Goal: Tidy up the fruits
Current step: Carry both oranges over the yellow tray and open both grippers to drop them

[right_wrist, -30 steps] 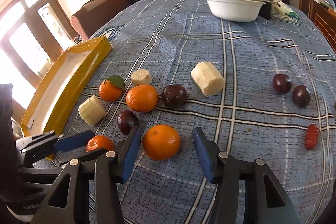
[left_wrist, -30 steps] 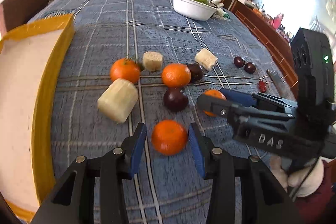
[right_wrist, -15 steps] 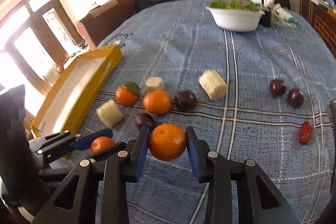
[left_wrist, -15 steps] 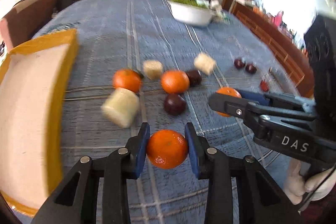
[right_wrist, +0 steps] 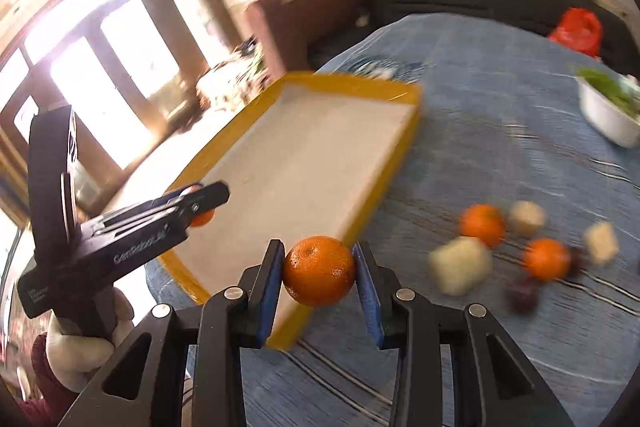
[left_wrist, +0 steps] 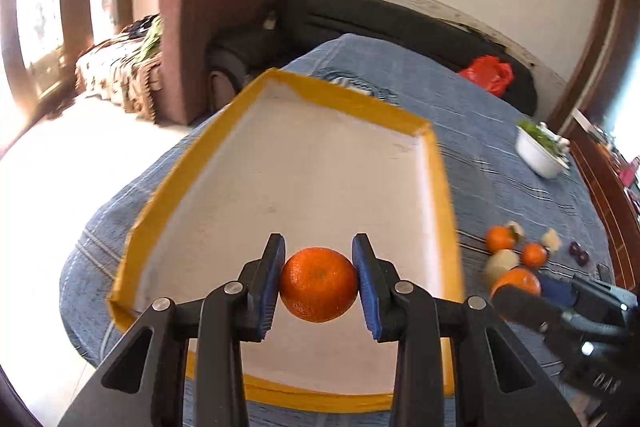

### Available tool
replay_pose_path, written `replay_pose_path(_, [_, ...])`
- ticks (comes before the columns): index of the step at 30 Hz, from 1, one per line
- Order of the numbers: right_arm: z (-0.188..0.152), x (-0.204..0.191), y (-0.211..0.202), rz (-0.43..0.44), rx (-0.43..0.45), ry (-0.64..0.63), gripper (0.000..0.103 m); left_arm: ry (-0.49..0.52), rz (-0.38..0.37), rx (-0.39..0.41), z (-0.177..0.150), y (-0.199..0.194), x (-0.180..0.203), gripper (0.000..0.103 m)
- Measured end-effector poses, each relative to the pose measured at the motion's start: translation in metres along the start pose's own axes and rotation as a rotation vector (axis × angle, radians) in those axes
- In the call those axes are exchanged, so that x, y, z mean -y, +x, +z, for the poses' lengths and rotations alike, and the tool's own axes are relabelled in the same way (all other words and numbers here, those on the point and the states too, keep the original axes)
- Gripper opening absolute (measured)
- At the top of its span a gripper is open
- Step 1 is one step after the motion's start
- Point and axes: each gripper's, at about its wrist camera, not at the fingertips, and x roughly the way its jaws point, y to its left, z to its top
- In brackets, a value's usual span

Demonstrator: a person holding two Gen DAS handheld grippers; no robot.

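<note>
Both my left gripper (left_wrist: 319, 283) and right gripper (right_wrist: 319, 271) pinch firm, round, roll-prone oranges at mid-frame, gripped across their middles.

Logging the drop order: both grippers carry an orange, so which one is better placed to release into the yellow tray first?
Left. The left gripper holds its orange over the yellow tray; the right gripper, with its orange, appears only at the tray's corner.

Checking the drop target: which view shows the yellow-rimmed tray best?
Left wrist: the tray is sharp, with nearly the whole rim and white floor visible. Right wrist shows the tray motion-blurred and oblique, its near corner hidden behind the held orange.
</note>
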Motion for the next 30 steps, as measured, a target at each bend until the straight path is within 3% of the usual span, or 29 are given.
replay_pose_path(5, [0.001,-0.028,0.048,-0.001,-0.083,-0.058,0.040,-0.054,0.017,-0.035,-0.002,0.012,-0.030,0.034])
replay_pose_path(10, [-0.004,-0.044,0.071,-0.024,-0.120,-0.105,0.040,-0.088,0.006,-0.025,0.003,0.013,-0.044,0.036])
replay_pose_path(14, [-0.008,-0.052,0.072,-0.035,-0.123,-0.124,0.041,-0.120,-0.011,-0.004,0.003,0.003,-0.056,0.055])
replay_pose_path(24, [-0.008,-0.033,0.017,-0.055,-0.012,-0.067,0.051,-0.127,-0.074,0.040,0.003,-0.029,-0.049,0.065])
replay_pose_path(30, [-0.021,0.046,-0.042,-0.167,0.074,0.079,0.052,-0.036,-0.127,0.054,0.000,-0.042,-0.012,0.068])
